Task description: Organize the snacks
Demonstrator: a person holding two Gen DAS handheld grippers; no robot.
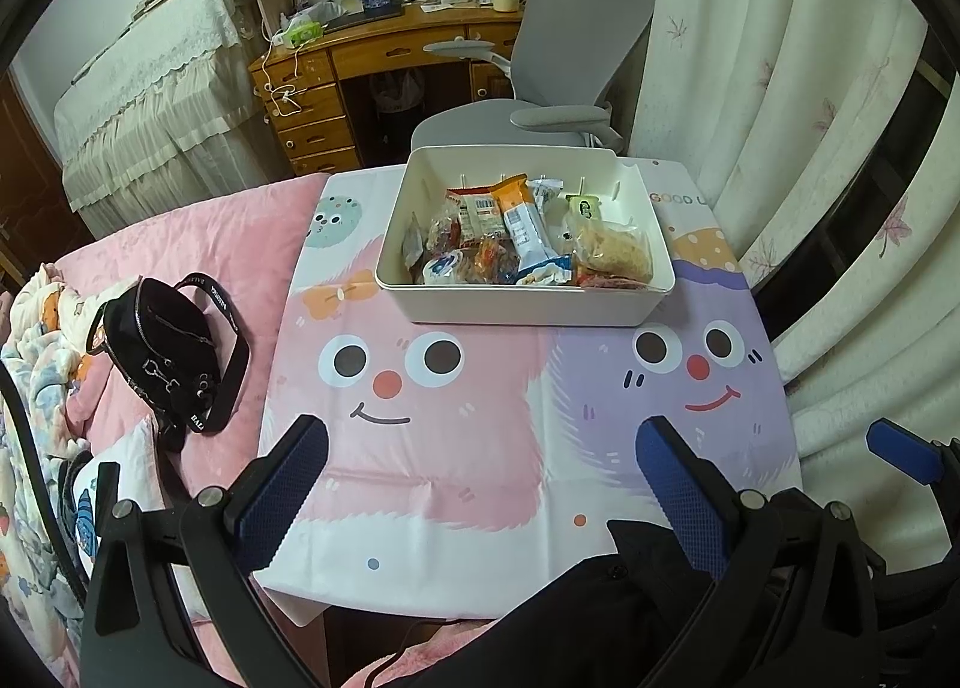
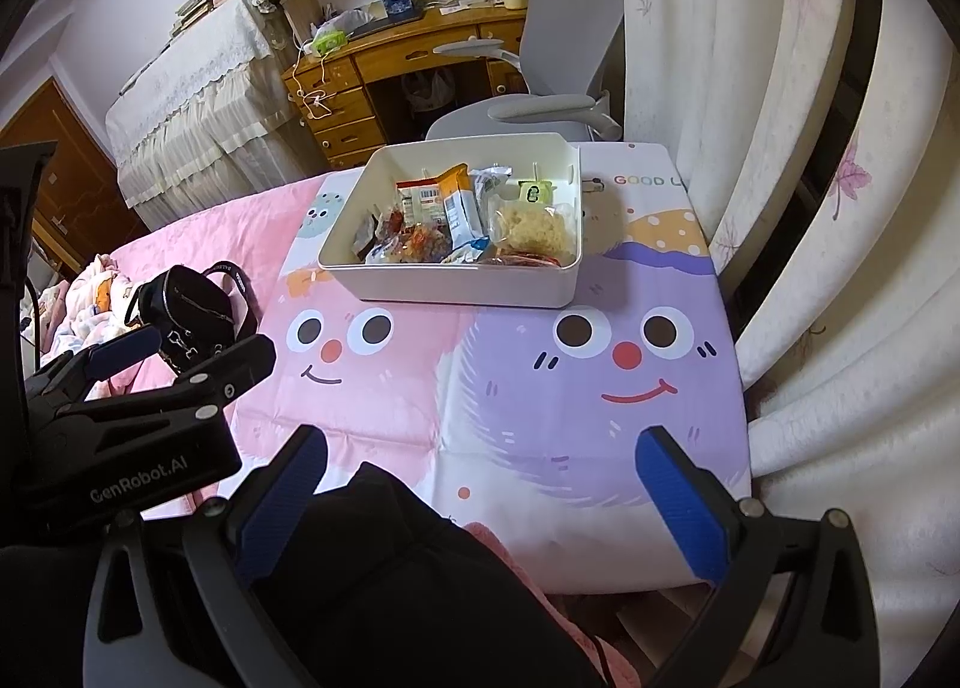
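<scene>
Sitting in white bin (image 1: pixel 528 304): snack packets (image 1: pixel 516 232), light, crinkly, slippery film, probably crushable; pinch at sealed edges. Left gripper (image 1: pixel 480 466), right gripper (image 2: pixel 480 472) both spread wide, empty.

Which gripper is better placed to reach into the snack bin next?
Marginal; right, arguably. Both the left gripper and right gripper are open and empty, but the white bin lies nearer the right one.
</scene>
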